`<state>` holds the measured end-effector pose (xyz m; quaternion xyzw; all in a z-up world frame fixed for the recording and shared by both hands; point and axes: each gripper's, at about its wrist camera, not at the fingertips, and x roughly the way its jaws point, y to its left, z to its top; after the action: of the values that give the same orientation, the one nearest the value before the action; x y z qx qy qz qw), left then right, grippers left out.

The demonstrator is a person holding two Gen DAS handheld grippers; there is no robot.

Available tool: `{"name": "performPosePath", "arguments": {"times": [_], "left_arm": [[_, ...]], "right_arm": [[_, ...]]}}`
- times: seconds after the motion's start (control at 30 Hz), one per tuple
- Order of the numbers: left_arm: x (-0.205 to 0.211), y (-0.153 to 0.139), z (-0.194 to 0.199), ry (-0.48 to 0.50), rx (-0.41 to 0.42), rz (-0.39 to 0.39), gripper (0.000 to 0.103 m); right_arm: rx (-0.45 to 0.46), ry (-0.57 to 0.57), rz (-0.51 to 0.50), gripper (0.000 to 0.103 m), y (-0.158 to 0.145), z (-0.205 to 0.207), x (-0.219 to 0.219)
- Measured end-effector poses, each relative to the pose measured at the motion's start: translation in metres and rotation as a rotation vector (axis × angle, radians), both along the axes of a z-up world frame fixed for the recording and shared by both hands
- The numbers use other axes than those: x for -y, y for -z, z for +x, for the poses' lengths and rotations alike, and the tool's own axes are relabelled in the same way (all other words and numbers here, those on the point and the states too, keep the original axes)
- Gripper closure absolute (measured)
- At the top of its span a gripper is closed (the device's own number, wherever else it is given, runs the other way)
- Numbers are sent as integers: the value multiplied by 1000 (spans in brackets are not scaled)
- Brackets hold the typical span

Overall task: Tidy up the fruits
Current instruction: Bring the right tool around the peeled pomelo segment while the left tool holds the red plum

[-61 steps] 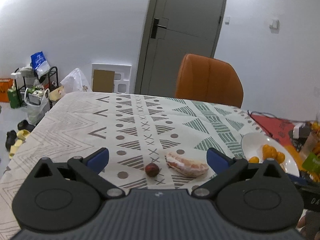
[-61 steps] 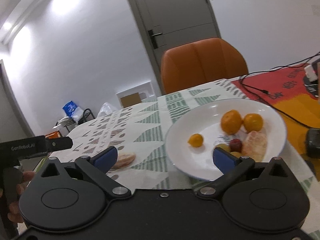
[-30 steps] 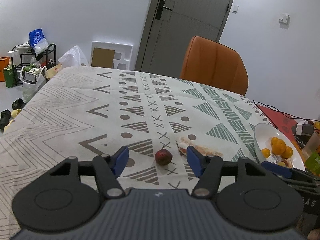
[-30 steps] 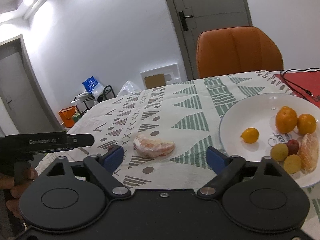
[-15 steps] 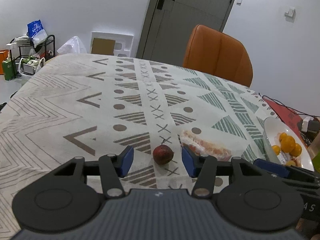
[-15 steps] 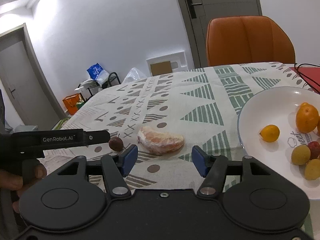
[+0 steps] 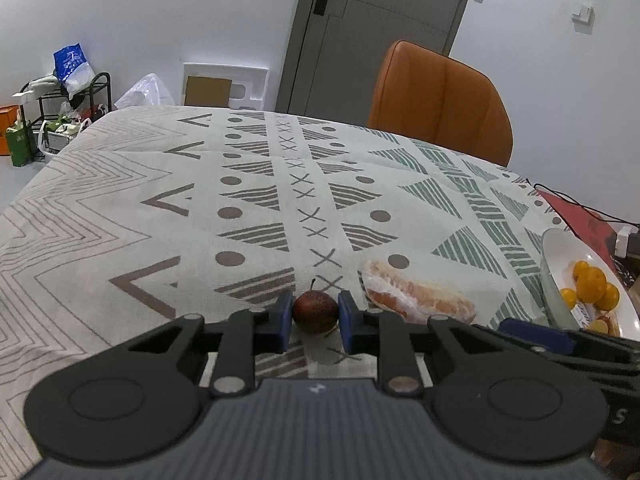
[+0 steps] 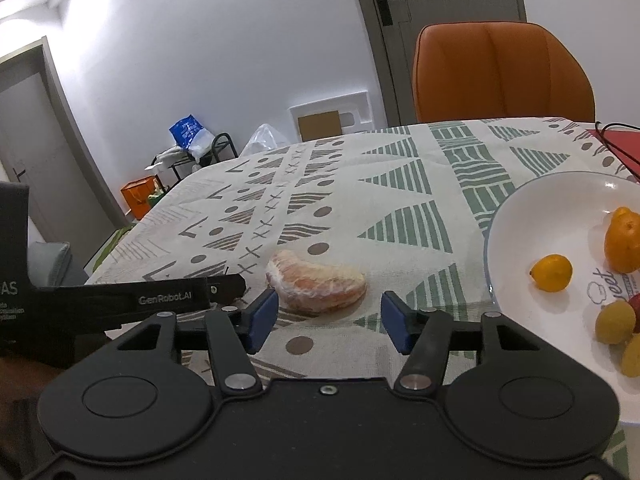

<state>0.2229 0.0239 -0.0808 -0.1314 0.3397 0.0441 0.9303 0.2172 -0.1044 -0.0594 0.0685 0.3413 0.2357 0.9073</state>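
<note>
My left gripper (image 7: pixel 314 321) is shut on a small dark red fruit (image 7: pixel 315 311) that rests on the patterned tablecloth (image 7: pixel 240 208). A wrapped pomelo segment (image 7: pixel 416 298) lies just right of it. In the right wrist view my right gripper (image 8: pixel 329 322) is open, its blue pads on either side of the pomelo segment (image 8: pixel 318 286) and a little short of it. A white plate (image 8: pixel 540 216) at the right holds oranges (image 8: pixel 622 240), a small yellow fruit (image 8: pixel 551 273) and other small fruits. The plate also shows in the left wrist view (image 7: pixel 558 256).
An orange chair (image 7: pixel 436 100) stands at the table's far side before a grey door (image 7: pixel 380 28). A red mat with black cables (image 7: pixel 576 216) lies beyond the plate. The left gripper's body (image 8: pixel 132 300) reaches in from the left in the right wrist view.
My left gripper has moved forward and closed on the dark red fruit. My right gripper has come nearer to the pomelo segment and narrowed its jaws somewhat.
</note>
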Motion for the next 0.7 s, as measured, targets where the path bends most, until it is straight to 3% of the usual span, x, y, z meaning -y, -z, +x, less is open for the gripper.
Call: {"name": "performPosePath", "arguments": {"times": [0.2, 0.43, 0.7], "left_arm": [[-10, -4, -5, -25, 16, -10, 80], [-22, -6, -9, -54, 26, -22, 80], [-37, -9, -16, -75, 47, -35, 80]], "right_arm": [[-28, -5, 10, 52, 7, 6, -5], [-48, -16, 5, 51, 13, 14, -17], [-42, -22, -21, 35, 13, 25, -31]]}}
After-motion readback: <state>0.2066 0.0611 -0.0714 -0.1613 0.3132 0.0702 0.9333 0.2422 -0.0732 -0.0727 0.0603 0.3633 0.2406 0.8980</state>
